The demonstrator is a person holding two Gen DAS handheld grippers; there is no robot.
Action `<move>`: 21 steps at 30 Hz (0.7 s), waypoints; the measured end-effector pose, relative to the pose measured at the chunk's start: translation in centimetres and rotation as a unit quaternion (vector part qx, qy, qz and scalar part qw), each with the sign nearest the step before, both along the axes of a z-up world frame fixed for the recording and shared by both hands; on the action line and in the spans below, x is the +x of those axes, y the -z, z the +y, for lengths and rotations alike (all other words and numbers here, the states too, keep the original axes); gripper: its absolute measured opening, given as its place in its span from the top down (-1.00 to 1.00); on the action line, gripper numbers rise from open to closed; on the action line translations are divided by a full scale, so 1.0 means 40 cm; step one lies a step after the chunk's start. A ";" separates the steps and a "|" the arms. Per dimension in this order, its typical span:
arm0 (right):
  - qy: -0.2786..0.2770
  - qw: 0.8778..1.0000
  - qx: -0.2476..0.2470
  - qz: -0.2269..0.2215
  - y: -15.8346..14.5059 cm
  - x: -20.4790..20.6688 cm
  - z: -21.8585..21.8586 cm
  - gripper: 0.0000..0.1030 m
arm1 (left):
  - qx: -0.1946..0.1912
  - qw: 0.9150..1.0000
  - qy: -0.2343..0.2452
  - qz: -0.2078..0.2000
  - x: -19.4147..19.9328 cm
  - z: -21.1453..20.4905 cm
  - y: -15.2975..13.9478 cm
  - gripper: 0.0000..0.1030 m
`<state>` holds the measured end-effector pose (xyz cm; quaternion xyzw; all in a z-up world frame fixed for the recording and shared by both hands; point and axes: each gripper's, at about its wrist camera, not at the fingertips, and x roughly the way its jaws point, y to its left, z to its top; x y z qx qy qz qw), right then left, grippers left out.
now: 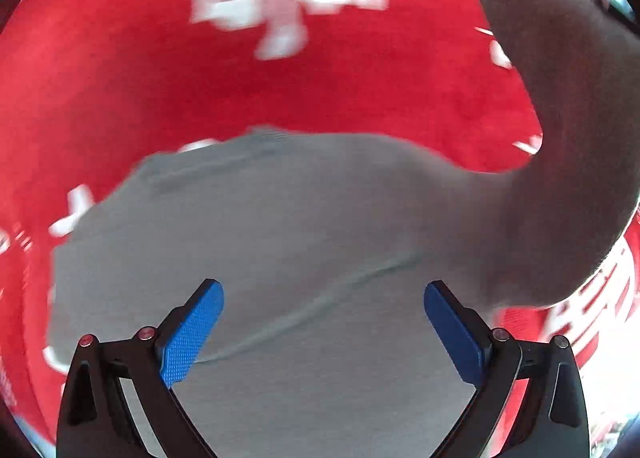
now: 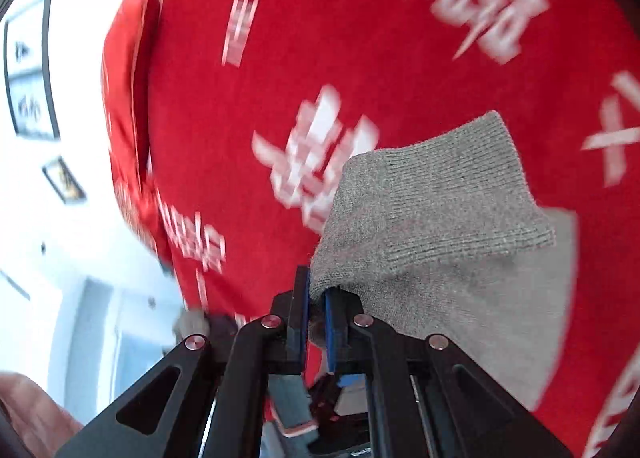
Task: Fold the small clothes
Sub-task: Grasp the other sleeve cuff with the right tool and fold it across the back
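A small grey knitted garment (image 1: 304, 242) lies on a red cloth with white characters (image 1: 280, 90). My left gripper (image 1: 323, 298) is open just above the garment's flat body, blue pads apart, holding nothing. One part of the garment (image 1: 568, 118) is lifted up at the right of the left wrist view. My right gripper (image 2: 317, 298) is shut on the edge of that lifted grey part (image 2: 432, 210) and holds it above the red cloth (image 2: 320, 38). The flat rest of the garment (image 2: 500, 318) lies below it.
The red cloth's edge (image 2: 132, 118) hangs at the left of the right wrist view. Beyond it are a white wall and framed pictures (image 2: 32, 70). The view is blurred by motion.
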<state>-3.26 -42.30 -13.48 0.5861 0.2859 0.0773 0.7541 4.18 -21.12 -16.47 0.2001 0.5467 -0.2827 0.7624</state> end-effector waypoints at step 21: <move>-0.122 0.965 -0.047 0.227 0.282 0.284 0.426 0.67 | 0.027 0.982 -0.179 0.049 0.186 0.527 0.092 -0.98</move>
